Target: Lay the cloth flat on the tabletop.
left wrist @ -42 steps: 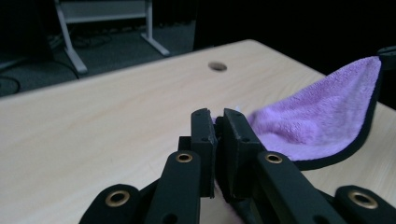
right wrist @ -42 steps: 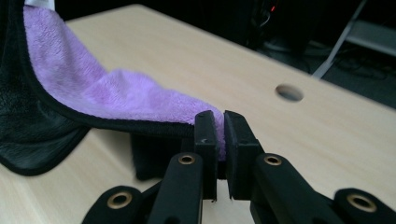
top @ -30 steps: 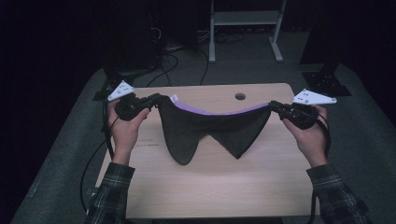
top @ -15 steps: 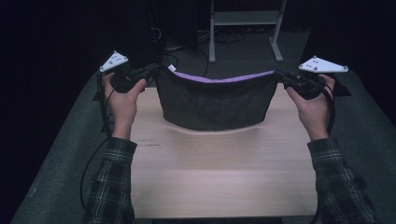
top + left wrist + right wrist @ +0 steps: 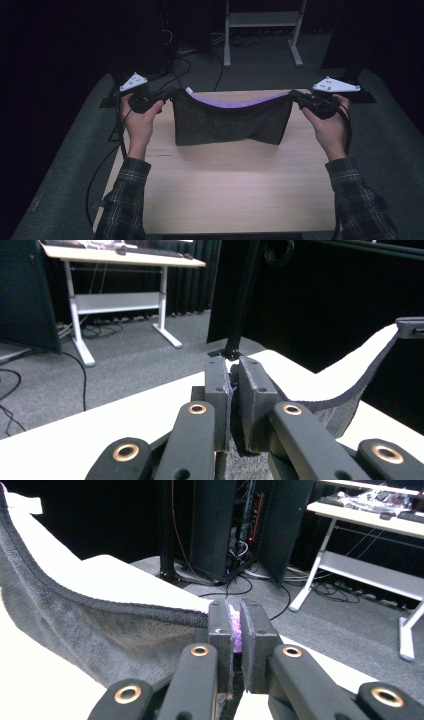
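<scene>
While the cloth (image 5: 232,122) hangs stretched across the upper middle of the high view, above the table (image 5: 225,190), the left gripper (image 5: 167,93) pinches its left corner and the right gripper (image 5: 294,95) pinches its right corner, jaws narrow.
</scene>
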A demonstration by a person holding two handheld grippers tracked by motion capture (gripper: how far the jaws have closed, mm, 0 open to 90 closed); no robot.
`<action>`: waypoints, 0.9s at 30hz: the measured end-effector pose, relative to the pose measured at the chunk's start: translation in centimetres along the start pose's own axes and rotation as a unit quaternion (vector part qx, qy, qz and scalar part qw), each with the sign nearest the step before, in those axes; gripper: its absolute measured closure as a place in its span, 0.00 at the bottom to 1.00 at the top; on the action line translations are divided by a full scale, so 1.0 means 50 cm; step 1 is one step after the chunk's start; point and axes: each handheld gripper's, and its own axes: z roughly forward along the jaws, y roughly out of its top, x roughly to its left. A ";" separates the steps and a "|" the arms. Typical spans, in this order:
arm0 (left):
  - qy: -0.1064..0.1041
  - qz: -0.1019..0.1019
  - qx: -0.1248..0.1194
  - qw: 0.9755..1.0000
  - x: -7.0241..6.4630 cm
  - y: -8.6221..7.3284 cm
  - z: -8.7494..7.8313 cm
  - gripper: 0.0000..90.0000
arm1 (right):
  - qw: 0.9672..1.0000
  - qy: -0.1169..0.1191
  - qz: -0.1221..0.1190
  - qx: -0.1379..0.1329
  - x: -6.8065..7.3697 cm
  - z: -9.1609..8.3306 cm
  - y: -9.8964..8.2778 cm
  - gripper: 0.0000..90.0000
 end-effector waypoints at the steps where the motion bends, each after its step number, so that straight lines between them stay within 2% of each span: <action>1: -0.002 -0.002 0.002 1.000 -0.001 -0.006 -0.002 0.92 | 1.000 0.004 0.003 0.001 0.001 -0.001 -0.006 0.93; 7: -0.009 -0.004 0.014 1.000 -0.009 -0.037 -0.022 0.92 | 1.000 0.025 0.008 0.006 0.012 -0.015 -0.038 0.93; 12: -0.023 -0.006 0.017 1.000 -0.025 -0.064 -0.051 0.92 | 0.999 0.045 0.006 0.007 0.028 -0.039 -0.063 0.93; 21: -0.048 -0.010 0.010 0.999 -0.060 -0.097 -0.127 0.92 | 0.997 0.079 -0.002 0.006 0.059 -0.100 -0.091 0.93; 24: -0.053 -0.007 0.017 0.998 -0.074 -0.112 -0.151 0.92 | 0.996 0.092 -0.002 0.008 0.070 -0.120 -0.105 0.93; 27: -0.056 -0.007 0.028 0.998 -0.087 -0.130 -0.176 0.92 | 0.994 0.110 -0.003 0.026 0.085 -0.138 -0.130 0.93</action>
